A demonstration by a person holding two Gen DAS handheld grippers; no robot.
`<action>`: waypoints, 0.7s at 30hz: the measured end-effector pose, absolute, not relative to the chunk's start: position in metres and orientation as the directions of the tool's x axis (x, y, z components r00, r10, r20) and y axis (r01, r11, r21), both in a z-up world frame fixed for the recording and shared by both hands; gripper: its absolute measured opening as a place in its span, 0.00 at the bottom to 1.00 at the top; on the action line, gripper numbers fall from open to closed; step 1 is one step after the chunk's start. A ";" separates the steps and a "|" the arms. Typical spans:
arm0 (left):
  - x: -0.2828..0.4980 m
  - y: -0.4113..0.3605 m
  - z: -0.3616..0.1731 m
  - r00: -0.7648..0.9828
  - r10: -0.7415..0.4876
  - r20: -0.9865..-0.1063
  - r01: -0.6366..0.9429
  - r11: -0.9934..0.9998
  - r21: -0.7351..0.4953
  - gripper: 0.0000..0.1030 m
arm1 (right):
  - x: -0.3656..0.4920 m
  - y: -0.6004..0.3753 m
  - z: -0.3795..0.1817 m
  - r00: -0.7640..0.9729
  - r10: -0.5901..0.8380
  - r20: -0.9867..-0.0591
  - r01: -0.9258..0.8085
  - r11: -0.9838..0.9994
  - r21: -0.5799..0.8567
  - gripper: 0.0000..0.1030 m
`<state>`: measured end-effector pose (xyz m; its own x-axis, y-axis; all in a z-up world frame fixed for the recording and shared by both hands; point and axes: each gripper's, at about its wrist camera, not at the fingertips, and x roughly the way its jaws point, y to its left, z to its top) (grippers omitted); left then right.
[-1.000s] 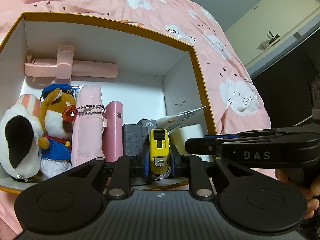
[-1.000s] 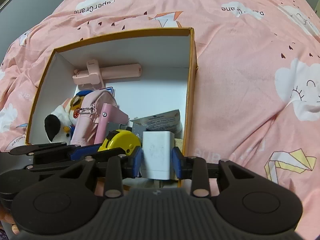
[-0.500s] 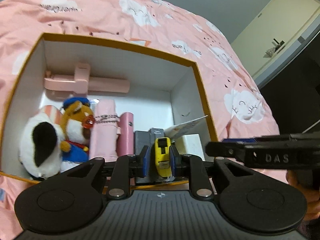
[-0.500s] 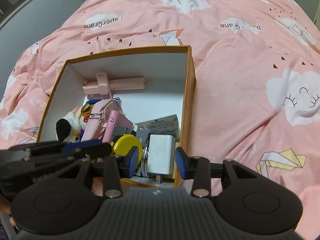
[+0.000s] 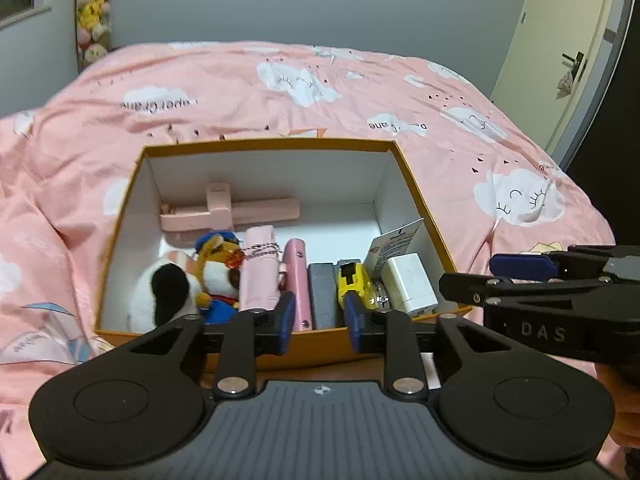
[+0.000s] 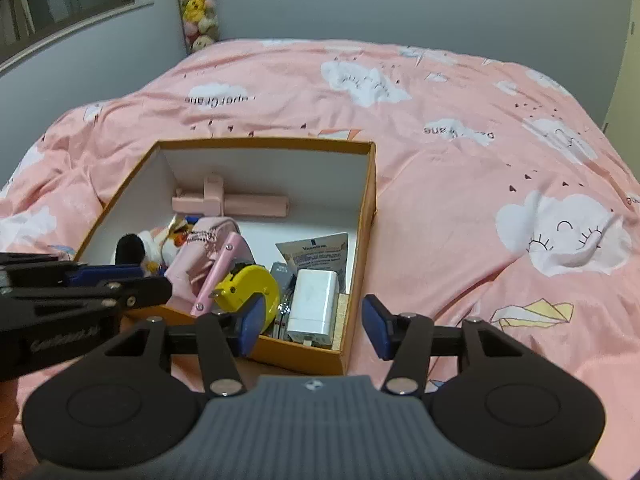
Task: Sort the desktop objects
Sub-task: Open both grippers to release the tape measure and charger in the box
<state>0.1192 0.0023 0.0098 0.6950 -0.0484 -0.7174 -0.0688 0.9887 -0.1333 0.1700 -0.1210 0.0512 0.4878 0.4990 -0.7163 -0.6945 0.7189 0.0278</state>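
Because both grippers hang above the near rim of the orange cardboard box with white inner walls (image 5: 416,196), snagging is the main hazard. At lower left of the left wrist view, the black-and-white plush toy (image 5: 168,292) and the pink fabric pouch (image 5: 260,268) are packed upright and could be dragged over. At centre, the left gripper (image 5: 318,322) is seen with its jaws opening and nothing between them; the yellow tape measure (image 5: 352,280) stands just beyond the pads. To the right, the white square charger block (image 6: 314,306) leans by the box wall and may topple. The right gripper (image 6: 316,326) is likewise spreading and empty. Compared with the earlier frames, both tools have been drawn back and raised; tape measure and charger, previously clamped, have been released inside the box.
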 end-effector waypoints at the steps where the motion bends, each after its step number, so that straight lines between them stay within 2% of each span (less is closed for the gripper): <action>1: 0.116 0.002 0.011 0.702 -0.032 -0.712 -0.075 0.990 -0.119 0.38 | 0.167 -0.122 0.051 0.501 0.498 -0.707 -0.688 0.726 0.024 0.54; 3: 0.110 0.002 0.014 0.721 0.004 -0.693 -0.095 0.991 -0.093 0.56 | 0.163 -0.122 0.051 0.527 0.497 -0.689 -0.676 0.737 0.014 0.54; 7: 0.102 0.003 0.014 0.756 0.075 -0.650 -0.142 0.989 -0.051 0.61 | 0.151 -0.124 0.050 0.575 0.500 -0.648 -0.650 0.760 0.010 0.61; 9: 0.100 0.004 0.013 0.764 0.101 -0.637 -0.160 0.986 -0.036 0.73 | 0.145 -0.124 0.047 0.579 0.512 -0.635 -0.647 0.762 0.025 0.64; 11: 0.099 0.008 0.011 0.765 0.119 -0.633 -0.182 0.983 -0.036 0.76 | 0.141 -0.123 0.043 0.577 0.520 -0.630 -0.646 0.762 0.037 0.70; 14: 0.099 0.015 0.006 0.756 0.167 -0.632 -0.234 0.972 -0.022 0.80 | 0.138 -0.118 0.036 0.563 0.517 -0.645 -0.656 0.754 0.032 0.71; 21: 0.101 0.027 -0.008 0.729 0.219 -0.649 -0.300 0.954 -0.016 0.80 | 0.131 -0.106 0.024 0.584 0.515 -0.628 -0.669 0.743 -0.013 0.78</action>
